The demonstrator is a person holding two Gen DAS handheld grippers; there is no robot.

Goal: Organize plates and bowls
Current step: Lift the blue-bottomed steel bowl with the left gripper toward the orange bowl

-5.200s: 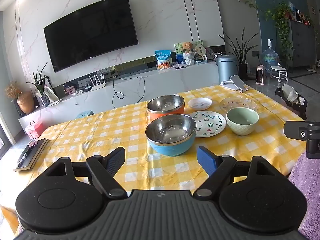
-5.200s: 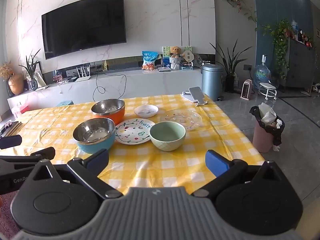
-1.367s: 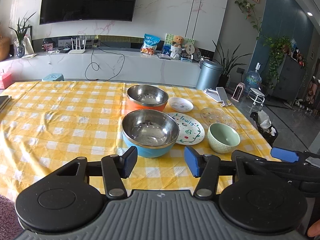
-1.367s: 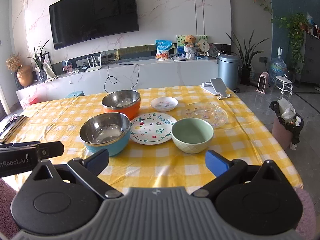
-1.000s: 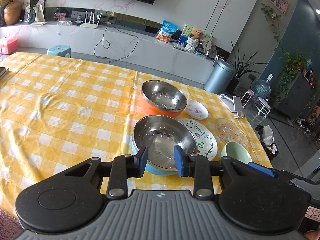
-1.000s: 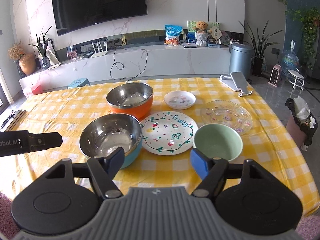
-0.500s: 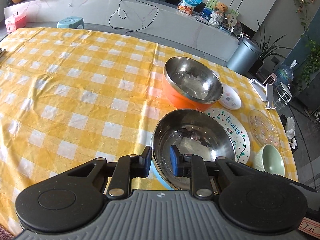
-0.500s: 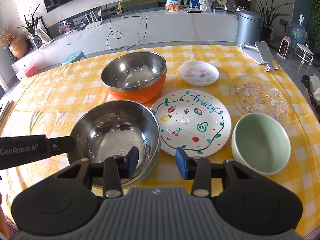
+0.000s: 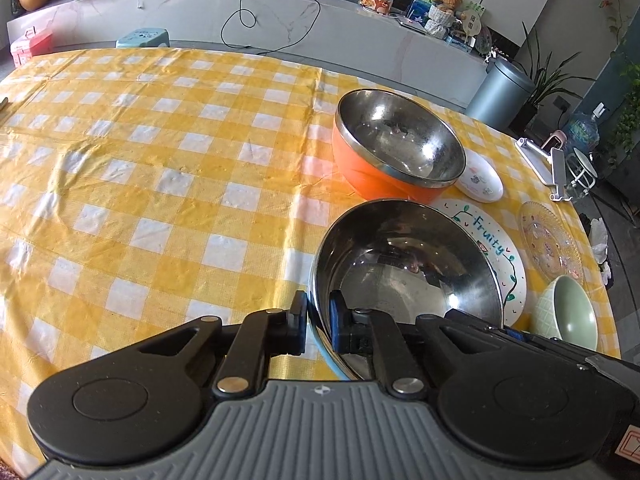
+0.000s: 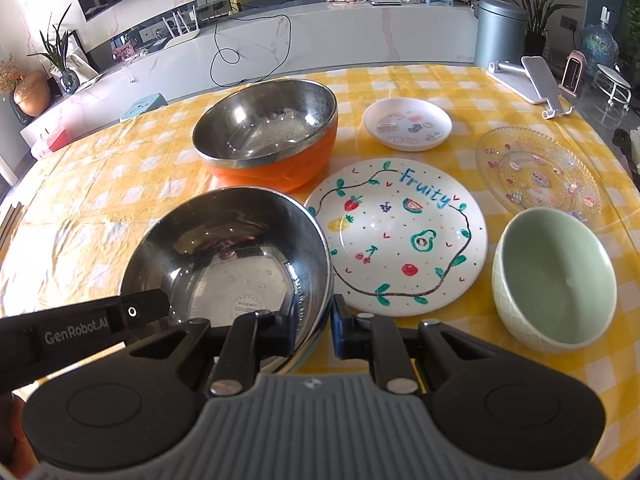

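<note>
A steel bowl with a blue outside [image 9: 404, 264] [image 10: 228, 256] stands on the yellow check tablecloth [image 9: 160, 200]. My left gripper [image 9: 318, 326] straddles its near left rim, one finger inside and one outside, jaws closing with the pads against the wall. My right gripper [image 10: 314, 326] clamps the near right rim the same way, also closing. Behind it stands an orange steel bowl [image 10: 268, 128]. To the right lie the "Fruity" plate [image 10: 400, 236], a green bowl [image 10: 552, 280], a small white dish [image 10: 406, 124] and a glass plate [image 10: 536, 172].
A white phone stand [image 10: 532, 80] sits at the table's far right corner. The left half of the tablecloth holds no dishes. Beyond the table are a long white cabinet, a grey bin [image 10: 500, 28] and potted plants.
Both grippers have come down and forward onto the blue bowl. Their jaws have narrowed from wide apart to gripping its near rim on either side.
</note>
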